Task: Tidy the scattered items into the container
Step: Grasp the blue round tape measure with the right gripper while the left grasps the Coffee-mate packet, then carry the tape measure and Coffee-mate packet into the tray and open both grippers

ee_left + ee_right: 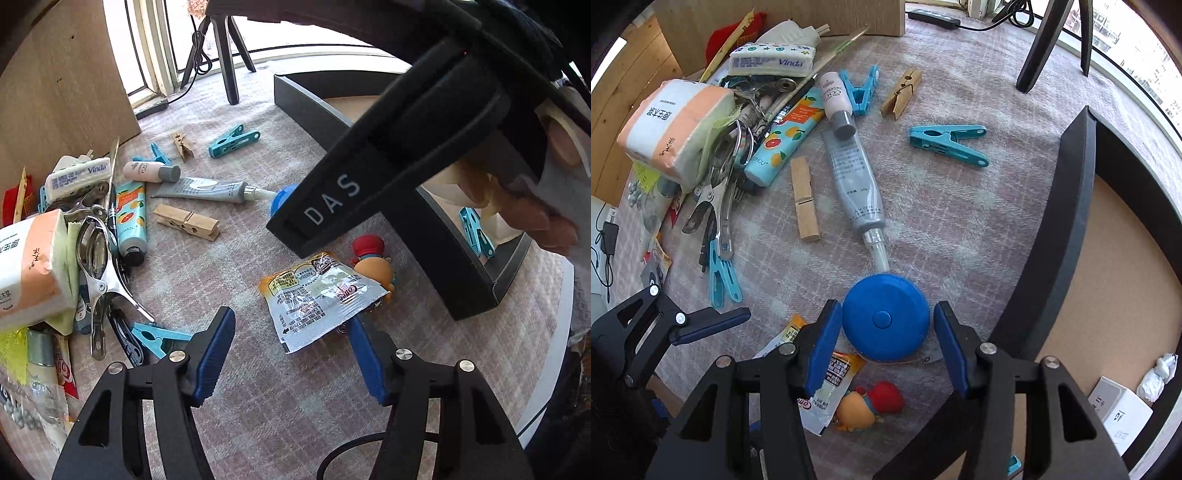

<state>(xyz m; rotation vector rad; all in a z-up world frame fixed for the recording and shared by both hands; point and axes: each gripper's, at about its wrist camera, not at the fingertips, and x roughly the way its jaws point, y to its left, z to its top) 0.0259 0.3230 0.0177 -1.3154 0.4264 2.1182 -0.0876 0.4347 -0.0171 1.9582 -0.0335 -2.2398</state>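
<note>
A blue round tape measure (886,317) lies on the pink checked cloth, between the pads of my right gripper (888,343). The left pad is at its rim and a thin gap shows at the right pad, so the gripper is open. My left gripper (291,354) is open around the lower corner of a coffee sachet (317,299); the right pad is at the sachet's edge and the left pad stands clear. A small toy figure (373,266) with a red hat lies under the sachet's far side. The black-walled container (1071,206) with a tan floor stands just to the right.
Tissue packs (676,125), metal clips, tubes, wooden pegs (805,199) and blue pegs (949,142) lie scattered to the left and behind. The container holds a white box (1119,410), crumpled paper and a blue peg (476,230). Tripod legs (1041,44) and a wooden board stand behind.
</note>
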